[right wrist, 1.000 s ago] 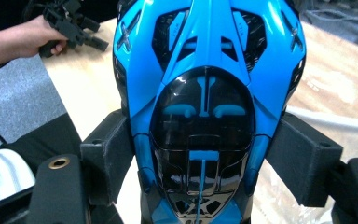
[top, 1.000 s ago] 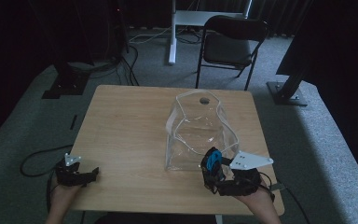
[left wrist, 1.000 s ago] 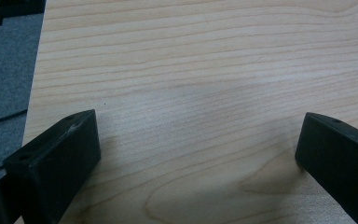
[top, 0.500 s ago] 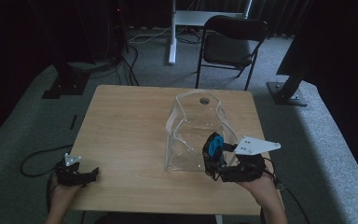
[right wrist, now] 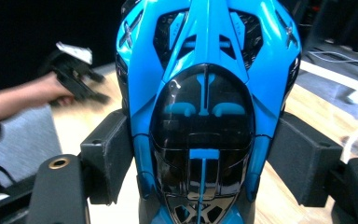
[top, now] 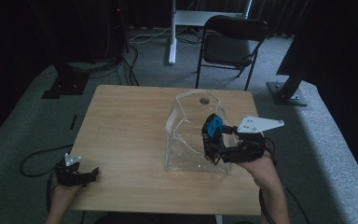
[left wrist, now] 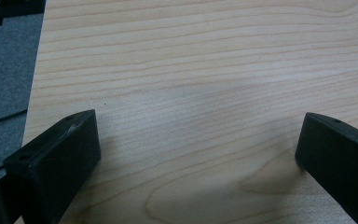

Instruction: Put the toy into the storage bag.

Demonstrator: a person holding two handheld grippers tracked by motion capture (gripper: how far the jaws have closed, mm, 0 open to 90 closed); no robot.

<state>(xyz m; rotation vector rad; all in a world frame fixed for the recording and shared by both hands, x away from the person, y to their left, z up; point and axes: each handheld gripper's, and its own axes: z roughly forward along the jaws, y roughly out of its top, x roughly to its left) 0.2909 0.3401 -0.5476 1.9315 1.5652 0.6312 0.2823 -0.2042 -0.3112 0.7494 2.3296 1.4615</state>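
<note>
Blue toy car (right wrist: 203,112), glossy with a black cockpit, sits pinched between the jaws of the right gripper (top: 213,140), which press against its two flanks. In the high view the car (top: 212,127) is lifted off the wooden counter (top: 126,126), just beside the right wall of a clear plastic container (top: 186,133) standing on the right half of the counter. The person's right hand (top: 256,163) grips that tool from the near right edge. Well apart, at the near left corner, the left gripper (top: 81,175) lies low over the wood, its jaws spread wide with bare counter between them. A black folding chair (top: 230,44) stands on the grey floor beyond the far edge.
</note>
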